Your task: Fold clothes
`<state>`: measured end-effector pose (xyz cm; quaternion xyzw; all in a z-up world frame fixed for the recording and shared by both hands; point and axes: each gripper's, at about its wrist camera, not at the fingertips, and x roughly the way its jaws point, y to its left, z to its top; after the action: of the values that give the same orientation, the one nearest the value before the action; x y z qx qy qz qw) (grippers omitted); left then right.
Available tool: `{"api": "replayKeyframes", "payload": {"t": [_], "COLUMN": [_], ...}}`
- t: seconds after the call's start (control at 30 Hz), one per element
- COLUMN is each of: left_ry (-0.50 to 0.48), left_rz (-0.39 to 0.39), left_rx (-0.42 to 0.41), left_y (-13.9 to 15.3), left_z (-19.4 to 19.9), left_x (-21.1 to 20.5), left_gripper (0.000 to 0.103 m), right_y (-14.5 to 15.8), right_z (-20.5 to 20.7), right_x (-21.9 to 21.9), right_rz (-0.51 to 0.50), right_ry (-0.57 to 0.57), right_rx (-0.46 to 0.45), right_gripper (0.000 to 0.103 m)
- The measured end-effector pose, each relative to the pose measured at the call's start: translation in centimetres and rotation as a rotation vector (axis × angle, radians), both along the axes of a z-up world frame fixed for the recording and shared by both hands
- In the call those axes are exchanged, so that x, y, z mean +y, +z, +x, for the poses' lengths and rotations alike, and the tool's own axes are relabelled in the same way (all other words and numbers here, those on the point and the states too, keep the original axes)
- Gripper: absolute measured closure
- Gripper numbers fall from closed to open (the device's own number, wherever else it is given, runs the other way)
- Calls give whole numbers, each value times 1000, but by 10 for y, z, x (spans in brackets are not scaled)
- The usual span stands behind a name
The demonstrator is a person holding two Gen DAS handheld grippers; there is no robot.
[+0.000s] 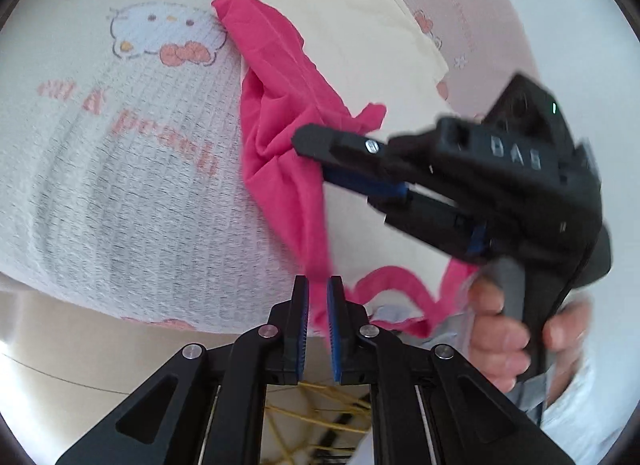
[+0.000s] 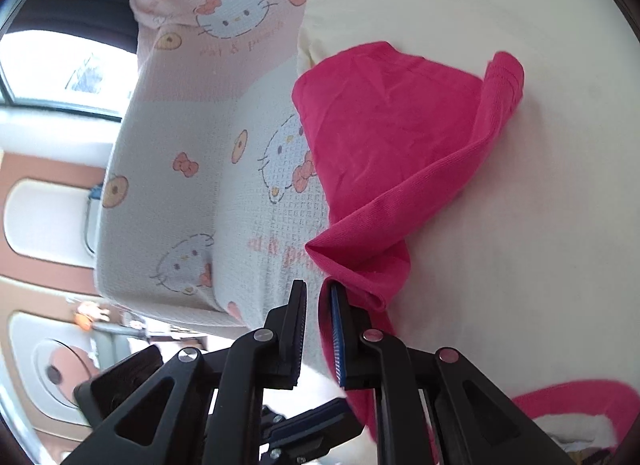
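Both hand-held grippers pinch the pink garment point(image 1: 280, 113): the left hand-held gripper point(image 1: 318, 297) grips one edge, the right hand-held gripper point(image 2: 316, 305) another. It hangs crumpled over the cartoon-cat blanket point(image 1: 120, 169) and a cream cloth point(image 1: 340, 25).

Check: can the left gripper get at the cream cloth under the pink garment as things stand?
Probably not right away. The left gripper is shut on the pink garment, so its jaws are taken. The cream cloth itself lies uncovered beyond the garment, but the right gripper, also gripping the garment, crosses the path.
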<state>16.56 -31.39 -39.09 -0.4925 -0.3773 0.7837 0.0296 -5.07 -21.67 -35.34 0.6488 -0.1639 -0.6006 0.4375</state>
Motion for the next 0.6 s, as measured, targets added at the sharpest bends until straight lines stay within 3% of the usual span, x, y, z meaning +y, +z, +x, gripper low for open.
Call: {"api": "replayKeyframes", "payload": {"t": [0.3,0.37,0.43,0.53,0.57,0.6], "left_ry": [-70,-88,-80,-39,-28,-18], "left_rz": [-106,-127,-136,-163,-175,-195], "left_rx": [-80,-84,-73,-43,-42,-45], "left_y": [-4,-2,2,8,9,10], "left_z": [-20,-20,-18,-15,-18,-19], "left_x": [21,26,26,22,17,16], "left_gripper": [93,78,31,29,29,29], "right_y": [-1,-5,-9,-10,-9,-7], "right_z": [-10,-12,-12,-12,-12,-13], "right_x": [21,26,28,36,39,43], "right_rz": [11,22,30,32,28,19], "right_ry": [-88,-101,-113,-129,-138,-154], "right_rx": [-12,-28,-46,-64,-68,-71], "right_gripper": [92,92,92,89,85,71]}}
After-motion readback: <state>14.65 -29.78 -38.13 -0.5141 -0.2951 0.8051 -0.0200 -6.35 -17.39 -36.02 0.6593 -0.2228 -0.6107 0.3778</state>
